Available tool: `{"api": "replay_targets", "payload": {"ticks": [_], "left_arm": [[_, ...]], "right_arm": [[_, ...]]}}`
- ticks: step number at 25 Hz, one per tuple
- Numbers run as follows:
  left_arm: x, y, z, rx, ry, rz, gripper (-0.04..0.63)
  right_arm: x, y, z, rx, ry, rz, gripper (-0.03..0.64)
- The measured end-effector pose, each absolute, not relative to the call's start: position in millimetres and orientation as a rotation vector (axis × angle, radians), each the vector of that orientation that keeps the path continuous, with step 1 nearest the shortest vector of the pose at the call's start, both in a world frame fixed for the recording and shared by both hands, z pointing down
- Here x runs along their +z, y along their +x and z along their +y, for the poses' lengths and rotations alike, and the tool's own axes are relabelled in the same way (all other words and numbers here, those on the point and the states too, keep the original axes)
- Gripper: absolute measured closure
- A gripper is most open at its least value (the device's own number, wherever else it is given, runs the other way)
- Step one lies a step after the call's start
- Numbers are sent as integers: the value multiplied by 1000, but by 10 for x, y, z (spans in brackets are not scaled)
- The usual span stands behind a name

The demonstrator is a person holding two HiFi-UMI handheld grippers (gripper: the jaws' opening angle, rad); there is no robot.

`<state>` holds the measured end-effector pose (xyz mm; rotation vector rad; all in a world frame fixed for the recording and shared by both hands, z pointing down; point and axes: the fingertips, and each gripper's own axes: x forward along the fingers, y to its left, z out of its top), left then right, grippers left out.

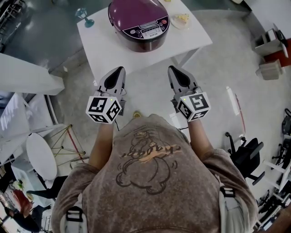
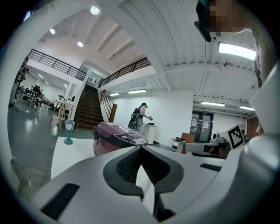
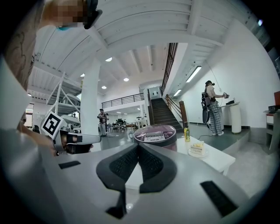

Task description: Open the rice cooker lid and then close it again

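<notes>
Presently, the white rectangular table [image 1: 102,45] carries everything. The round plum-purple rice cooker [image 1: 136,20] stands at the middle of its far edge with the panel side turned to you. I judge that placing deliberate, since it gives both hands a straight line to the front of the lid.

You hold the left gripper [image 1: 120,69] and the right gripper [image 1: 173,68] side by side and roughly level at the table's near edge, well apart from the cooker. Each has its jaws together with nothing between the pads. Closed tips suit a push on a release catch better than a grasp, so I judge this an approach posture; the opening step is not yet begun.

The small plate with a cake slice [image 1: 181,19] lies just beside the cooker, toward the far right corner. The blue-green stemmed glass [image 1: 84,16] stands at the far left corner. A small yellow-green bottle [image 3: 187,133] stands by the far edge near the plate. All three lie outside your line of reach, though the plate is close enough to mind.

As to the cooker, its glossy domed lid [image 1: 133,11] is down and flush with the body. A silver control panel [image 1: 148,31] with a display and a row of buttons sits on the front lip. Which part releases the lid cannot be told from here.
</notes>
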<state>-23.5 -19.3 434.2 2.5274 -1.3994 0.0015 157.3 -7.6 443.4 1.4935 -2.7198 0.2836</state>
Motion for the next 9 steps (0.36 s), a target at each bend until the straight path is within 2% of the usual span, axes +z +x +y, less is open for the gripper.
{"api": "replay_targets", "payload": {"ticks": [9], "left_arm": [[4332,-232,-230,11,2523,-1388,574]], "right_arm": [[4425,1573,-97,261,1507,-2706,617]]}}
